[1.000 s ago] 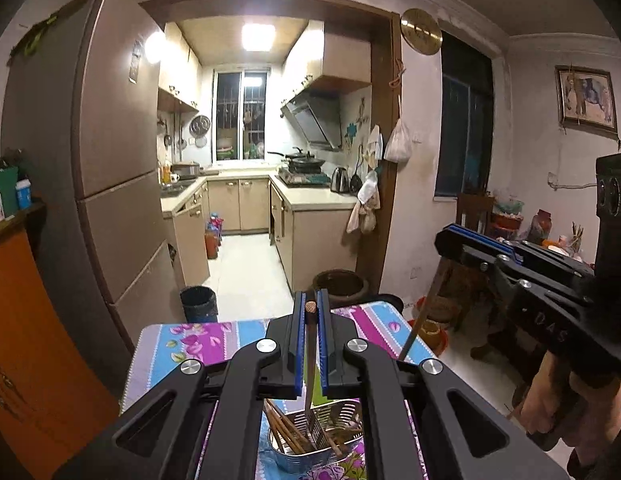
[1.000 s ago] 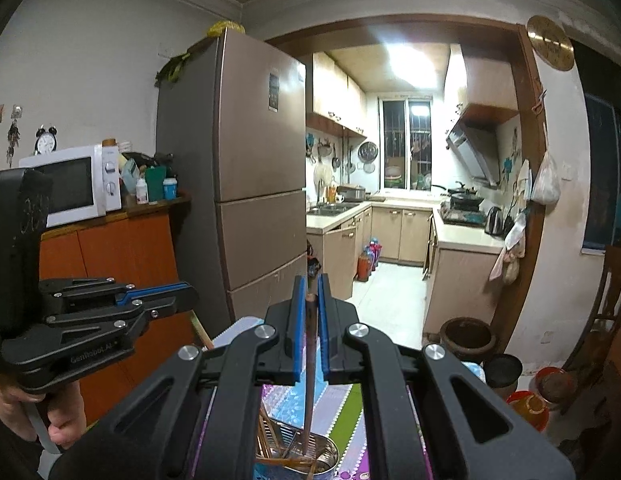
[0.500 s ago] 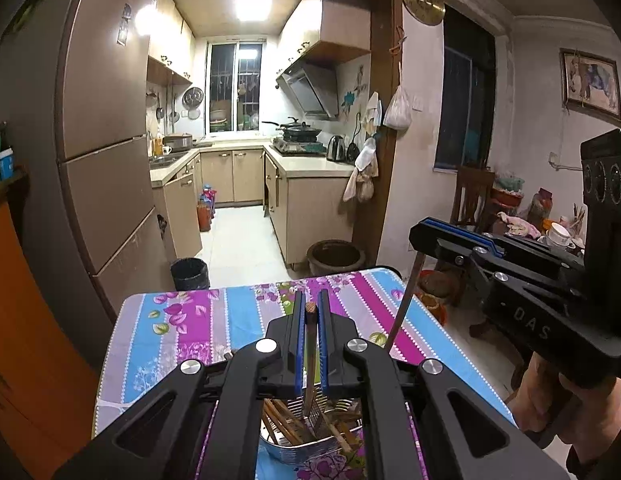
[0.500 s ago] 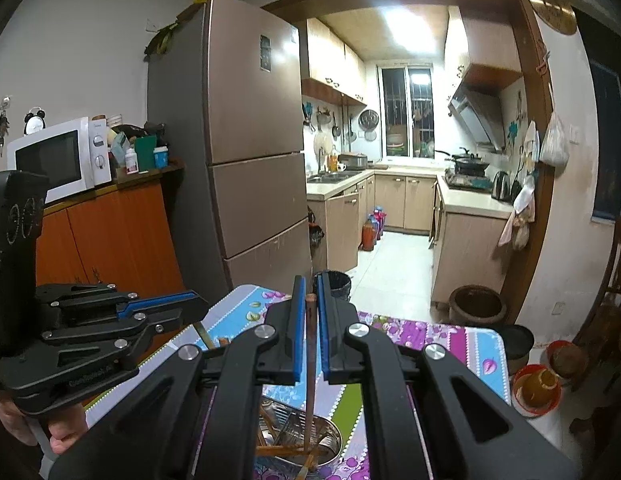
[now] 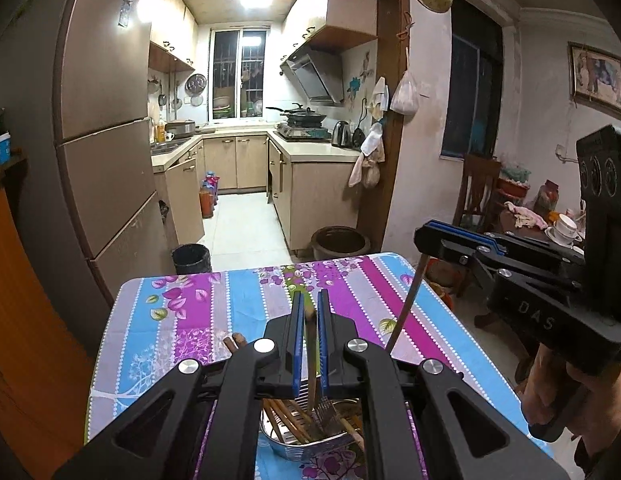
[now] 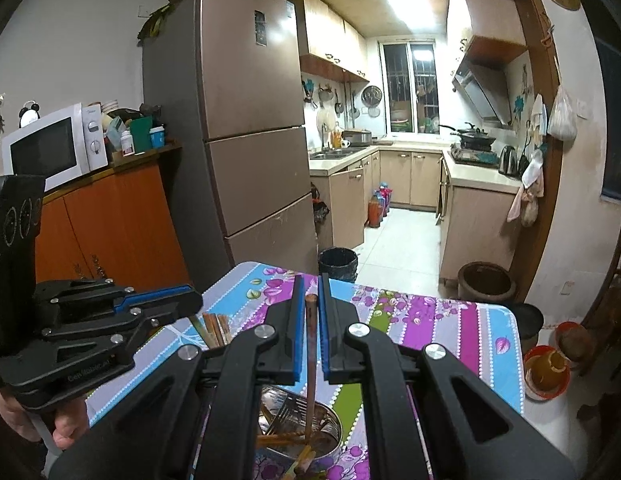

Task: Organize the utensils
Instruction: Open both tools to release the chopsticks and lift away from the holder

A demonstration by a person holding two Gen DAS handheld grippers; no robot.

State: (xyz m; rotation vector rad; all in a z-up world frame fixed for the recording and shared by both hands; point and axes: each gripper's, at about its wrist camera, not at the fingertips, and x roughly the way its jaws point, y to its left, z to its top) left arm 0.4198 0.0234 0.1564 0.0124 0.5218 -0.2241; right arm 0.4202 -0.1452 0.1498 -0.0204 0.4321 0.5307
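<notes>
A metal bowl (image 5: 288, 446) (image 6: 330, 424) holding several wooden chopsticks and a fork stands on the flowered, striped tablecloth (image 5: 182, 312) (image 6: 462, 332), right under both grippers. My left gripper (image 5: 309, 298) (image 6: 192, 300) is shut on a thin wooden chopstick (image 5: 311, 344) whose lower end reaches into the bowl. My right gripper (image 6: 310, 284) (image 5: 424, 236) is shut on a brown chopstick (image 6: 310, 344) (image 5: 406, 308) that hangs down toward the bowl. The two grippers are side by side, each held by a hand.
More chopstick ends (image 5: 234, 340) (image 6: 216, 326) stick up left of the bowl. Beyond the table are a tall fridge (image 6: 250, 140), an orange cabinet (image 6: 110, 220) with a microwave (image 6: 50, 148), a black bin (image 5: 191, 258), a clay pot (image 5: 340, 242) and a chair (image 5: 476, 192).
Both grippers have come down toward the table with their chopsticks still gripped. Much more of the tablecloth shows now, and the bowl sits closer under the fingers.
</notes>
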